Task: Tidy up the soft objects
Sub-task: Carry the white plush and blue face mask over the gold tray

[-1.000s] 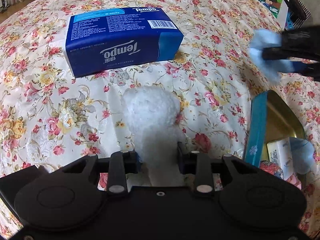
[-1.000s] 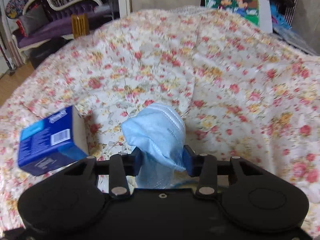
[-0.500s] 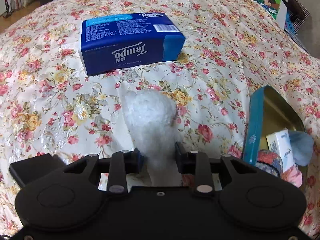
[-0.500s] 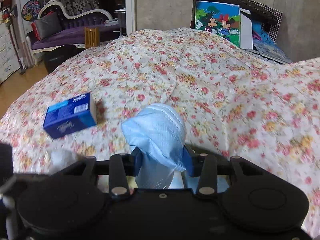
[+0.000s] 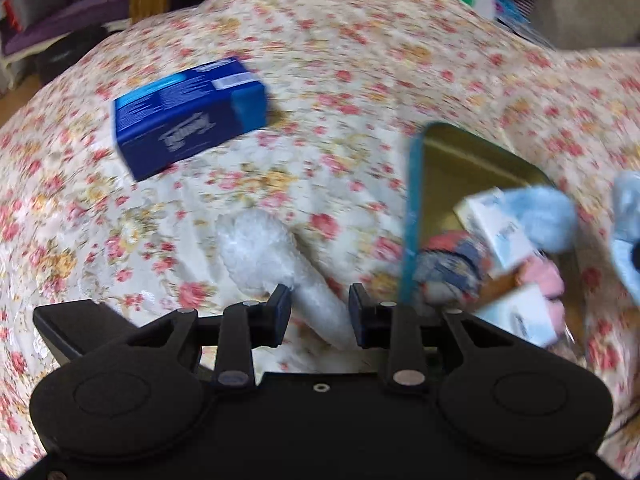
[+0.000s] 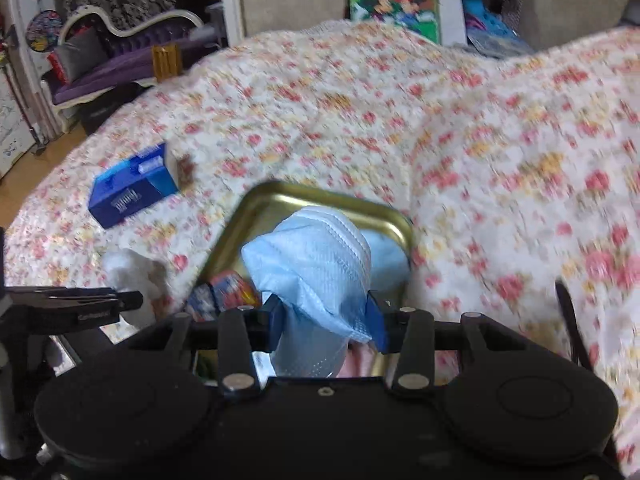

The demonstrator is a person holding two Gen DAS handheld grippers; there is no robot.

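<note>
My left gripper (image 5: 319, 312) is shut on a white fluffy plush (image 5: 260, 248) and holds it over the floral bedspread, left of the tin. My right gripper (image 6: 326, 320) is shut on a light blue face mask (image 6: 312, 264) and holds it above the gold-lined tin (image 6: 280, 200). The mask also shows at the right edge of the left wrist view (image 5: 628, 216). The tin (image 5: 460, 160), with a teal outer wall, holds small tissue packs (image 5: 496, 232), a blue fluffy item (image 5: 540, 216), a pink item (image 5: 544, 276) and a patterned pouch (image 5: 452, 256).
A blue Tempo tissue box (image 5: 188, 116) lies on the bedspread to the left; it also shows in the right wrist view (image 6: 132, 184). A Mickey Mouse picture box (image 6: 396, 0) stands beyond the bed. A purple sofa (image 6: 120, 56) is at the far left.
Both grippers have swung toward the tin. The mask now hangs over the tin's opening. The left gripper with the plush has moved right, closer to the tin's teal wall.
</note>
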